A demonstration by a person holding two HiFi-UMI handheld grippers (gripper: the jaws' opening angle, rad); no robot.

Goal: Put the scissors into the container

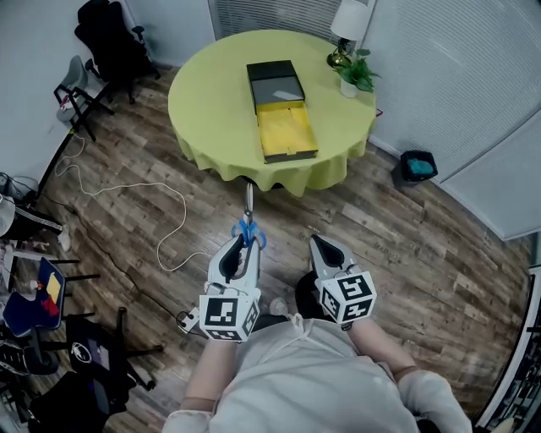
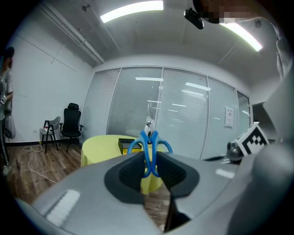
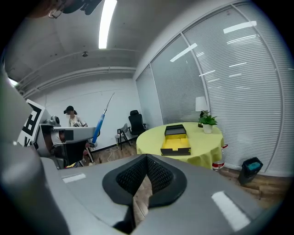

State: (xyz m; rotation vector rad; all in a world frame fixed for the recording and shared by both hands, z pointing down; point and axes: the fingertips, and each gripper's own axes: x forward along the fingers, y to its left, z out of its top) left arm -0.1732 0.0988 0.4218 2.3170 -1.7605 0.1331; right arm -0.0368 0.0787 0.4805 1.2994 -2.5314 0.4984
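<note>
Scissors (image 1: 248,221) with blue handles stick out of my left gripper (image 1: 246,247), blades pointing toward the round table (image 1: 203,101). In the left gripper view the pads are shut on the handles of the scissors (image 2: 149,148), held upright. The container (image 1: 286,127), a black box with its yellow drawer pulled open, lies on the yellow-green cloth well ahead of both grippers and shows small in the right gripper view (image 3: 176,143). My right gripper (image 1: 321,247) hangs beside the left over the wooden floor, its pads (image 3: 138,172) meeting with nothing between them.
A lamp (image 1: 348,25) and a potted plant (image 1: 358,74) stand at the table's far right. Black office chairs (image 1: 110,38) and a folding chair (image 1: 74,91) sit at the left, a white cable (image 1: 135,190) trails over the floor, and a dark bin (image 1: 418,166) stands right of the table.
</note>
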